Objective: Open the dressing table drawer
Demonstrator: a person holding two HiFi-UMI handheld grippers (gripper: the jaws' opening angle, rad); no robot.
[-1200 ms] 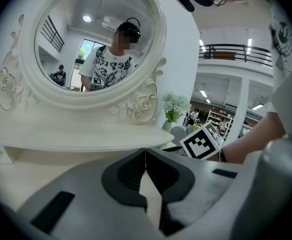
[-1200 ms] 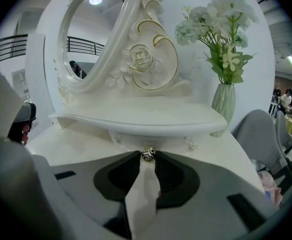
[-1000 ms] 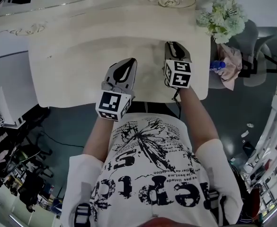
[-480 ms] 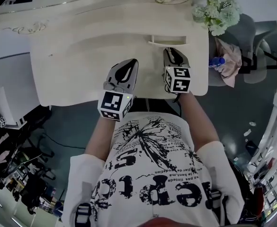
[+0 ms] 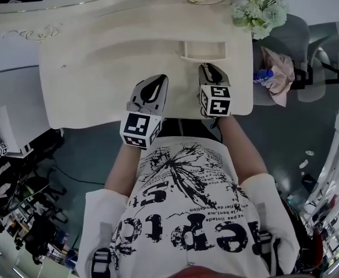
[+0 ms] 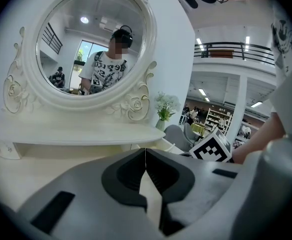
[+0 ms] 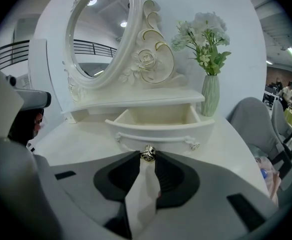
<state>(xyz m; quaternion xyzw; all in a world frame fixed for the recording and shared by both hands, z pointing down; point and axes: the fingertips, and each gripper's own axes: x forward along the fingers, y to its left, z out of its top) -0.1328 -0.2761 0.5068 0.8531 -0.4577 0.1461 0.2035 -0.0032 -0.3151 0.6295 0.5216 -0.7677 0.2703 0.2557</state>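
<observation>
Just one drawer (image 7: 158, 121) open, one knob (image 7: 147, 153), seemingly in right gripper (image 5: 207, 68)

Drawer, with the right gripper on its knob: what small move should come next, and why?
Probably pull the right gripper a little more toward the person, in line with the drawer. Its jaws are shut on the metal knob, and the drawer stands only partway out from under the shelf, so there looks to be travel left. The left gripper is shut and empty.
</observation>
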